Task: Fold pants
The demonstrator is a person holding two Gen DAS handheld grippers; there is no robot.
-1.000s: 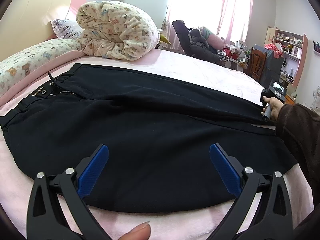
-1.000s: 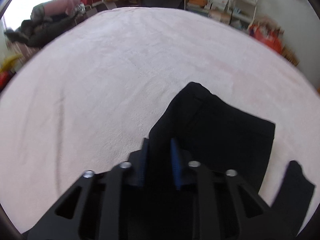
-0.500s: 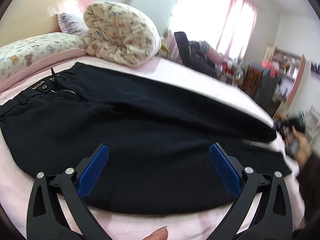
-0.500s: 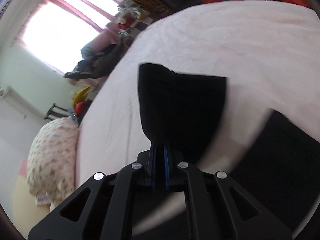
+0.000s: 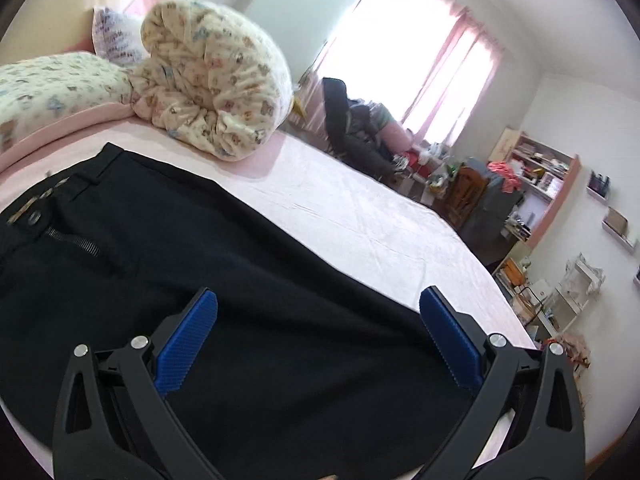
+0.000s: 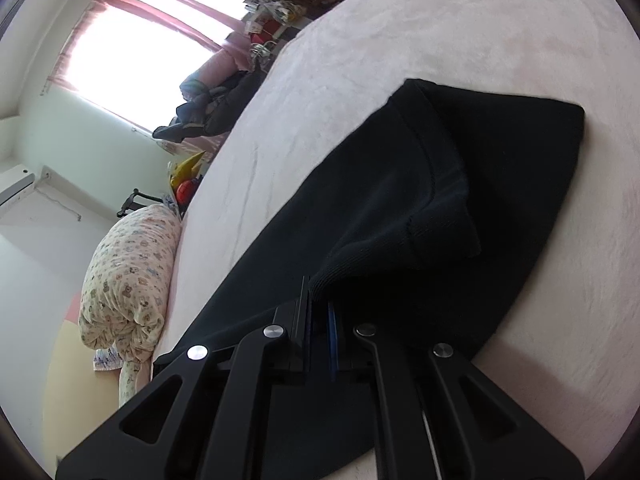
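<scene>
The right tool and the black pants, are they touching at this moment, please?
Touching. The right wrist view shows the right tool shut on a fold of the black pants, the cloth pinched between its blue pads.

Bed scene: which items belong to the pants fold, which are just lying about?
Job:
black pants
right gripper, shut on a pants leg
left gripper, jaws open
bed

Lying about:
rolled quilt
pillow
chair
shelves

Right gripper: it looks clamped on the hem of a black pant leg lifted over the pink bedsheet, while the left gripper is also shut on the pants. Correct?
Not quite. The left gripper is open above the black pants, gripping nothing, as the left wrist view shows. The right gripper is indeed clamped on the pant leg's hem over the pink bedsheet.
</scene>
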